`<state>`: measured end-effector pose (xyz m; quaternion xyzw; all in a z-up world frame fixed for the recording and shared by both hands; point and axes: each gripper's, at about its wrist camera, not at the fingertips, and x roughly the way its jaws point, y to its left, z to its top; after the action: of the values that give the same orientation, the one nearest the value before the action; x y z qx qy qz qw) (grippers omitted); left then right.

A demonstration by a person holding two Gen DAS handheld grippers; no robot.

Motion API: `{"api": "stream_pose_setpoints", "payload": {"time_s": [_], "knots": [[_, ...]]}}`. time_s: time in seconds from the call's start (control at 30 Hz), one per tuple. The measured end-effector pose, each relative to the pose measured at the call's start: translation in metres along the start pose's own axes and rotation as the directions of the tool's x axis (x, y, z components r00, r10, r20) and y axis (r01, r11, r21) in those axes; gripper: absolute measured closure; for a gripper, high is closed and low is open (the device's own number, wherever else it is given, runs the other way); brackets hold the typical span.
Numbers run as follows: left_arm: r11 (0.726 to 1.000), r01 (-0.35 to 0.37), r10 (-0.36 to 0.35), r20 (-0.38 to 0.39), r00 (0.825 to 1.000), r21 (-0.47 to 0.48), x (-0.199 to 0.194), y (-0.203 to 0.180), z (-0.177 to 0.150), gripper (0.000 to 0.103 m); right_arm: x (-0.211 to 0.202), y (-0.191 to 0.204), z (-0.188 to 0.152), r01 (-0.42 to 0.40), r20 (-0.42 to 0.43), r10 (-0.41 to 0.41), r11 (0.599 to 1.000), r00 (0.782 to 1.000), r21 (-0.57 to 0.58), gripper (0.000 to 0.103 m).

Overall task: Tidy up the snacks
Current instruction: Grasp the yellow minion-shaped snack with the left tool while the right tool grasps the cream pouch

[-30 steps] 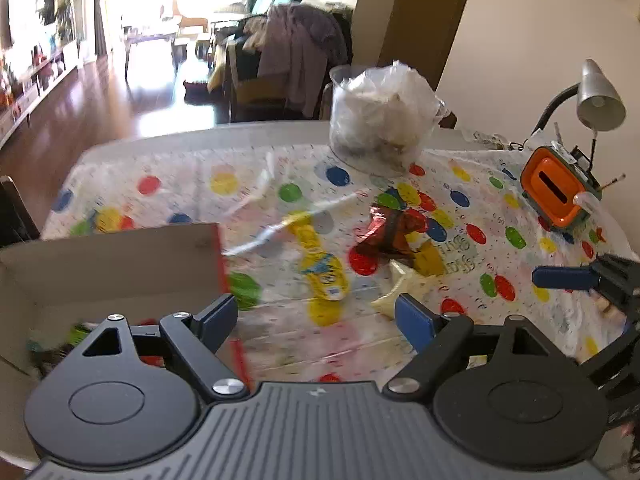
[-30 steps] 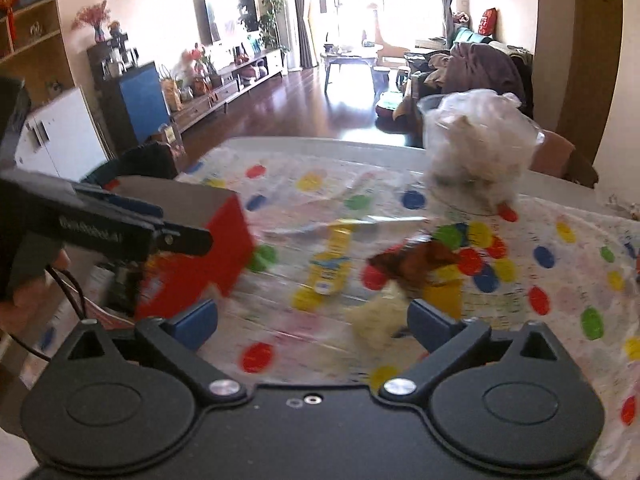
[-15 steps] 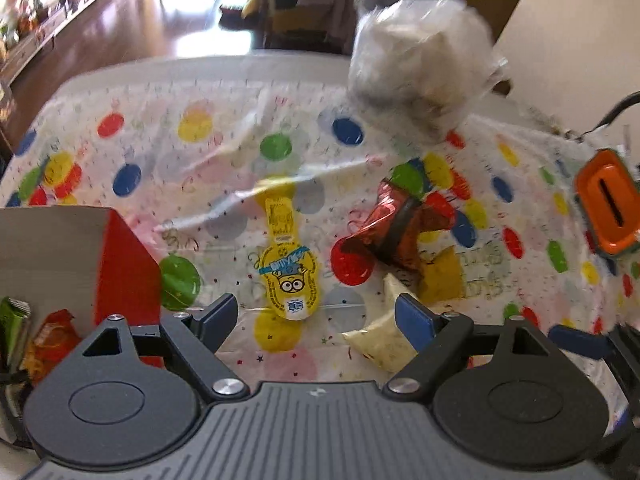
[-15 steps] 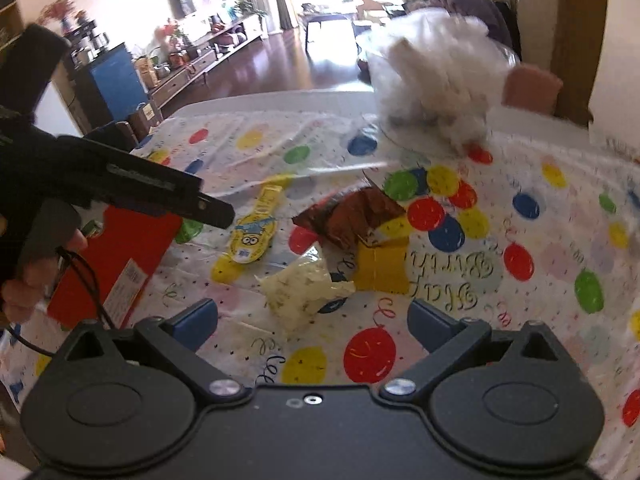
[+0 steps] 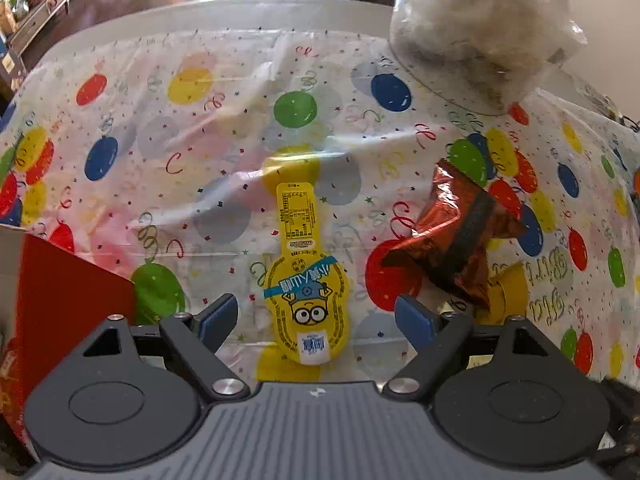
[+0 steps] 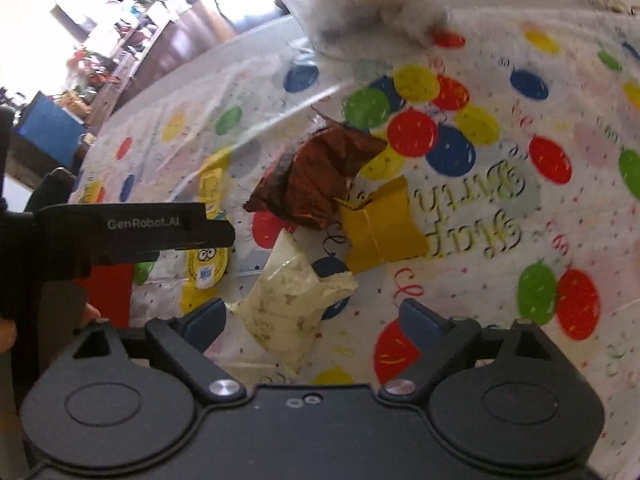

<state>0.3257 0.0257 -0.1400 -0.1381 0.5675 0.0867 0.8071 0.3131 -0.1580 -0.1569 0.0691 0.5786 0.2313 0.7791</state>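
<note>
In the left wrist view the left gripper (image 5: 316, 314) hangs low over the surface (image 5: 224, 60), jaws spread wide with nothing between the pads; the yellow Minions snack pouch (image 5: 306, 280) lies flat on the balloon-print tablecloth (image 5: 192, 148) directly in the gap between the two blue fingertips (image 5: 218, 314), touching neither; to its right sits a crumpled red-brown foil packet (image 5: 452, 240), partly over a yellow packet (image 5: 508, 294); at the left edge stands the red wall of a cardboard box (image 5: 68, 288); a clear bag of pale contents (image 5: 480, 20) rests at the far right of the surface.

In the right wrist view the right gripper (image 6: 312, 322) also has its jaws spread and empty; a cream-coloured packet (image 6: 292, 300) lies just ahead of them, nearer the left fingertip; beyond it are the yellow packet (image 6: 380, 224) and the red-brown foil packet (image 6: 316, 172), touching each other; the left gripper (image 6: 132, 232) reaches in from the left above the Minions pouch (image 6: 206, 256).
</note>
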Motion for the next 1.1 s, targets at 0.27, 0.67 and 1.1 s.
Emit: {"api": "stream_pose_setpoints", "payload": {"time_s": [0.27, 0.67, 1.1], "knots": [[1.0, -0.029, 0.029, -0.039, 0.999, -0.008, 0.024, 0.002, 0.006, 0.018, 0.024, 0.009, 0.006, 0.05, -0.028, -0.047, 0.994, 0.998, 0.097, 0.019], [0.991, -0.093, 0.093, 0.004, 0.996, 0.091, 0.024, -0.011, -0.001, 0.051, 0.038, 0.022, 0.009, 0.125, -0.032, -0.122, 0.987, 0.992, 0.104, 0.037], [0.999, -0.04, 0.04, -0.004, 0.999, 0.023, 0.012, 0.007, -0.014, 0.051, 0.021, 0.024, -0.002, 0.1, 0.027, -0.1, 0.995, 0.995, -0.001, 0.07]]}}
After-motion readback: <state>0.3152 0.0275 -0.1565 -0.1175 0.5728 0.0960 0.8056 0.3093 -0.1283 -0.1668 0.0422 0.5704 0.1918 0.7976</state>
